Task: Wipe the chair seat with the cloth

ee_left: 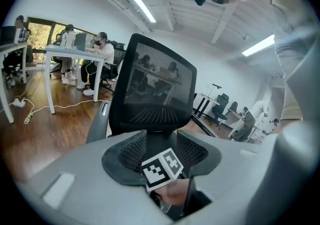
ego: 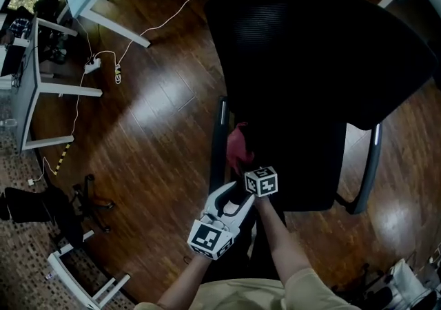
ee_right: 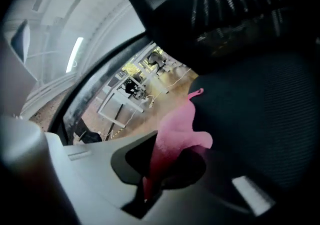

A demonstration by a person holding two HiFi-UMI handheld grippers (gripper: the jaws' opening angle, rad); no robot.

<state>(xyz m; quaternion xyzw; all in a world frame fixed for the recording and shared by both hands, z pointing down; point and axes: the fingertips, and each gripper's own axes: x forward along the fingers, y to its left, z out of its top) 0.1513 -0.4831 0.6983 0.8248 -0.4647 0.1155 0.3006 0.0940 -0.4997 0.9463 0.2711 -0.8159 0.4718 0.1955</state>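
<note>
The pink cloth (ee_right: 176, 131) is pinched in the closed jaws of the right gripper (ego: 247, 167), at the left edge of the black chair seat (ego: 303, 157) in the head view. The unwiped seat lies to its right. The left gripper (ego: 231, 200) sits just below-left, jaws wide apart and gripping nothing; the right gripper's marker cube (ee_left: 162, 167) shows in its gap.

The pink cloth (ee_right: 177, 134) is a soft, crumpled piece. Its lower end is bunched narrow where the right claw (ee_right: 159, 169) pinches it, and its free end flares upward in loose folds. It sits over the left edge of the black mesh chair seat (ego: 303, 164), toward the near side.
</note>
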